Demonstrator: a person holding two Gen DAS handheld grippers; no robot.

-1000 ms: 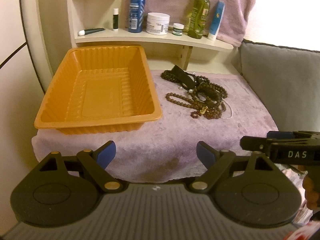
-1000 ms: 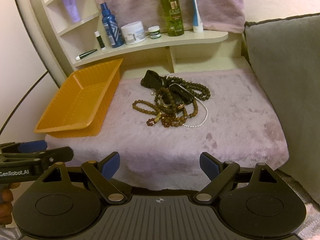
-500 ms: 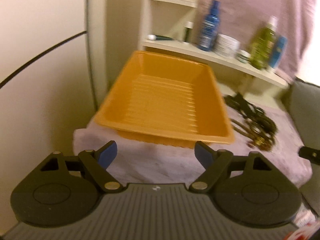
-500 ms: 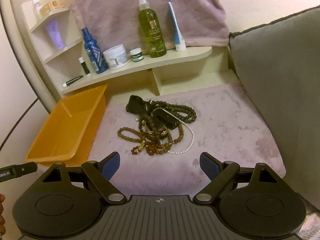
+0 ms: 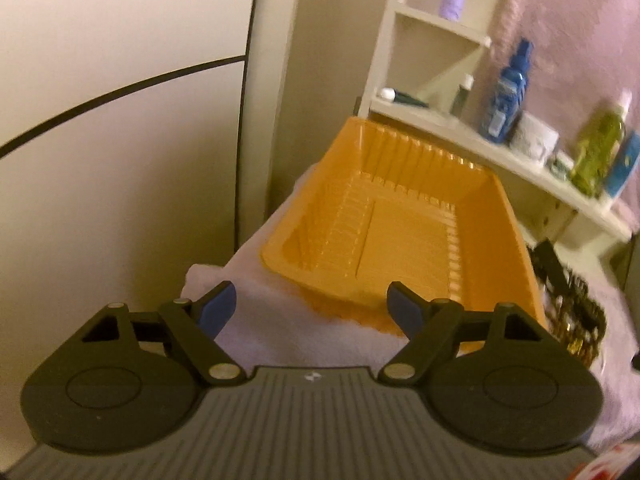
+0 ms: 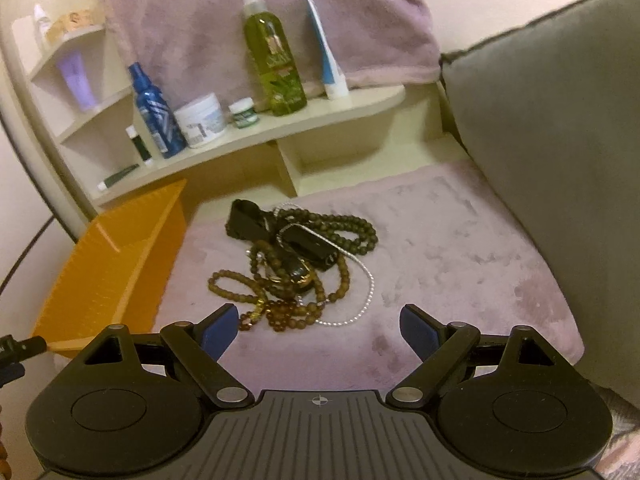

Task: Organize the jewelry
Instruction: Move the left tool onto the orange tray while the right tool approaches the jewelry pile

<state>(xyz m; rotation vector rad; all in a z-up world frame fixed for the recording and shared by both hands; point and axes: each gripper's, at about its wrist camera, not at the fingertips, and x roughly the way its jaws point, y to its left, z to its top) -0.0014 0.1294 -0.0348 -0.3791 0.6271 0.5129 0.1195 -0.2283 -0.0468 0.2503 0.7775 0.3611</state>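
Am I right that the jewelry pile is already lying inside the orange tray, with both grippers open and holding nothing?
Not quite. The orange tray holds nothing, as the left wrist view shows; the jewelry pile lies on the purple cloth beside the tray, as the right wrist view shows. The rest stands: the left gripper and right gripper are open and hold nothing.

tangled brown bead necklaces (image 6: 296,276) (one silver chain), heaped beside empty orange tray (image 6: 108,268), on mauve cloth
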